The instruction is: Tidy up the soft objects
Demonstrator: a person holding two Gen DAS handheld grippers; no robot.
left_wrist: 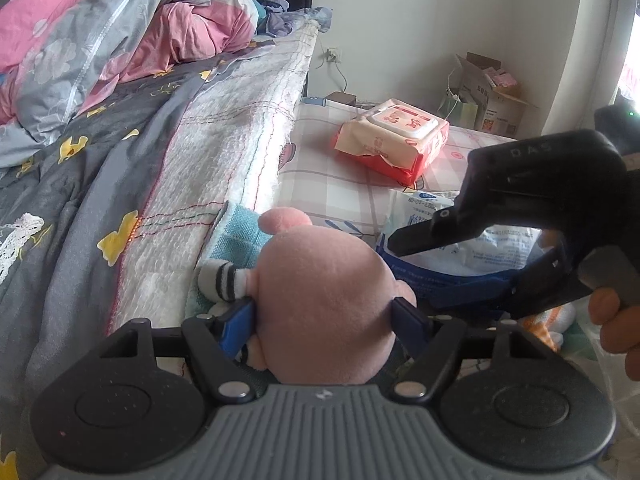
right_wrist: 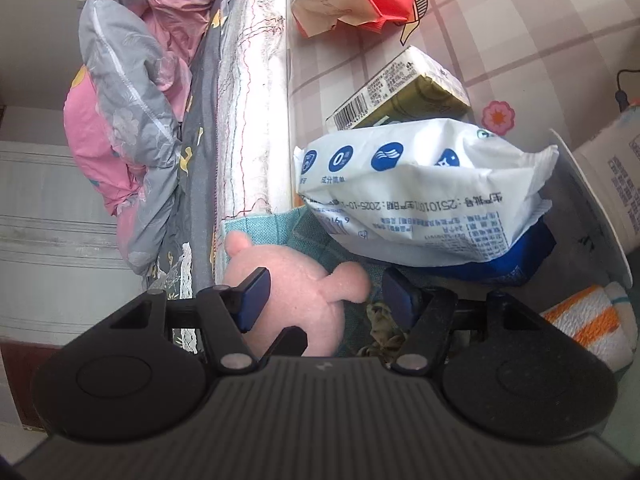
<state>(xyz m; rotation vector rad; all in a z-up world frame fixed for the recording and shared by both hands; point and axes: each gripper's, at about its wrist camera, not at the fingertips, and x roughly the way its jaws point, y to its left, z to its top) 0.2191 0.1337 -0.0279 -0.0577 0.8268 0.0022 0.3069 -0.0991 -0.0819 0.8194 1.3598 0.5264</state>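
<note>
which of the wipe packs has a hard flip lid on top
The red-and-cream wipes pack, lying farther back on the checked sheet; the white-and-blue pack near the right gripper shows only soft film.

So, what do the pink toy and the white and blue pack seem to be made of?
The round pink plush toy looks like soft short-pile fabric: matte, fuzzy surface, and its sides give slightly where the left tongs press. The white and blue crinkled pack appears to be thin plastic film: glossy, creased, with printed text and a crimped end seam.
</note>
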